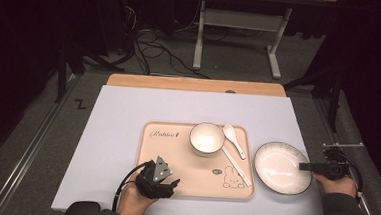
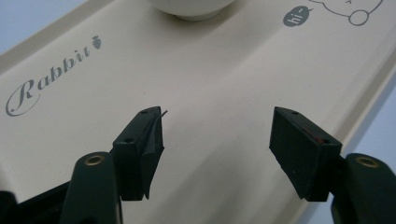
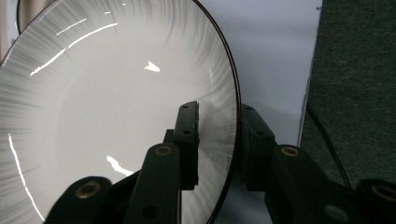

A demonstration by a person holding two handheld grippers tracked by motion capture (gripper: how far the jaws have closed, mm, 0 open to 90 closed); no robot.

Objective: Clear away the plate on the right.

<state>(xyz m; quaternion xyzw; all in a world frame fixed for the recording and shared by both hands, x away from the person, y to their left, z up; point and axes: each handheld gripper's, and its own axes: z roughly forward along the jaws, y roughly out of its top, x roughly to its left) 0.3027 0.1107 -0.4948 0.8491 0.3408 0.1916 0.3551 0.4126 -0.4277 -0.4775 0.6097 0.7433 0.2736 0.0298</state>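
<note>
The plate (image 1: 281,168) lay on the counter (image 1: 117,133) just right of the tray (image 1: 174,184), its right rim between my right fingers (image 3: 218,140). In the right gripper view one finger sat inside over the grey-streaked white, the other outside the dark rim (image 3: 236,93); a thin gap showed beside the rim, so I could not tell whether they pressed on it. The tray, peach with "Rabbit" lettering (image 2: 51,74) and a rabbit drawing (image 1: 230,179), carried a white bowl (image 1: 206,138), a white spoon (image 1: 233,139) just right of the bowl, and a pair of chopsticks (image 1: 237,167) slanting toward the tray's near right corner. My left fingers (image 2: 217,149) hung wide apart over the tray's near left part with nothing between them, the bowl's foot beyond them.
</note>
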